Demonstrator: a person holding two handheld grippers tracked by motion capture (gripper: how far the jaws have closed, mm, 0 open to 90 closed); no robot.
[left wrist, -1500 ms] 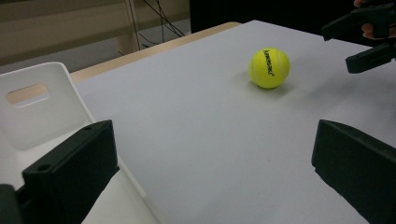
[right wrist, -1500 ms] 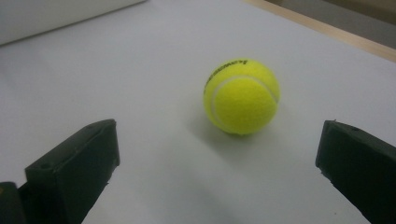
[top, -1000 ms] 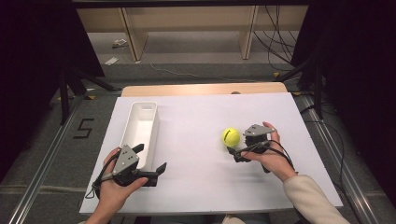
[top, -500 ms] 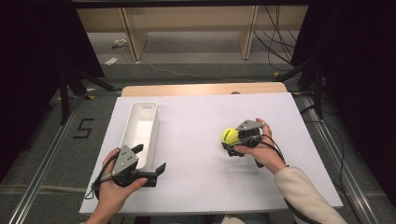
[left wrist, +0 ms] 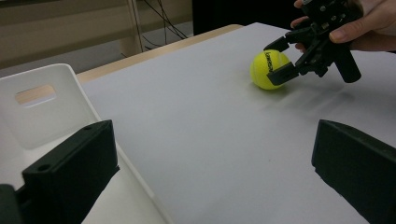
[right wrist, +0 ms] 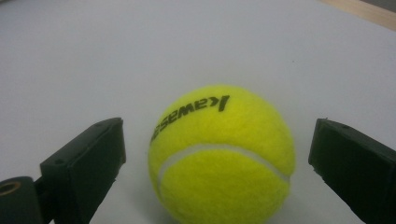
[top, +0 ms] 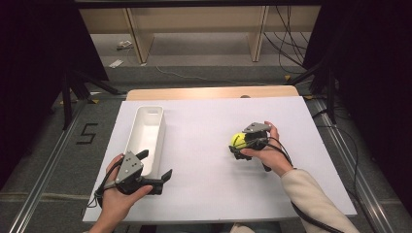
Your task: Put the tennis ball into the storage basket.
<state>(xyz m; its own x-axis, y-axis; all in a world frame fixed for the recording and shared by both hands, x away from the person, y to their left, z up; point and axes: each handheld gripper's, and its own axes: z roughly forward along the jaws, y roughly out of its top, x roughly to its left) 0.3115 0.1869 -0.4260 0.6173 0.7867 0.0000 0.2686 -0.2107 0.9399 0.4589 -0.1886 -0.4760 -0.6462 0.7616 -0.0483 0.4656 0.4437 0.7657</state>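
1. Since the earlier frames, the right gripper [top: 238,145] has slid leftward across the bench [top: 204,194] and a little downward, so that the tennis ball [top: 238,141] now sits between its jaws instead of ahead of them.
2. Its jaws have just been closing, with the ball between them; the right gripper view shows a gap of white bench on either side of the ball [right wrist: 222,156], so the pads are not pressing on it.
3. The ball is yellow-green with black lettering and a pale seam, and it rests on the white bench surface, right of the middle and well apart from the white bin [top: 145,138].
4. In the left gripper view the ball [left wrist: 270,69] lies far across the bench, with the right gripper [left wrist: 285,58] straddling it and the person's right hand [left wrist: 369,23] wrapped around the gripper body.
5. The left gripper [top: 158,172] has kept its place near the front-left of the bench, held in the person's left hand [top: 119,201], just beside the near end of the bin.
6. Its jaws stand wide apart with nothing between them but bare bench; one jaw overlaps the bin's near edge [left wrist: 51,107] in the left gripper view.
7. The bin is long and narrow, lies lengthwise away from the person, and has a handle slot in its end wall.
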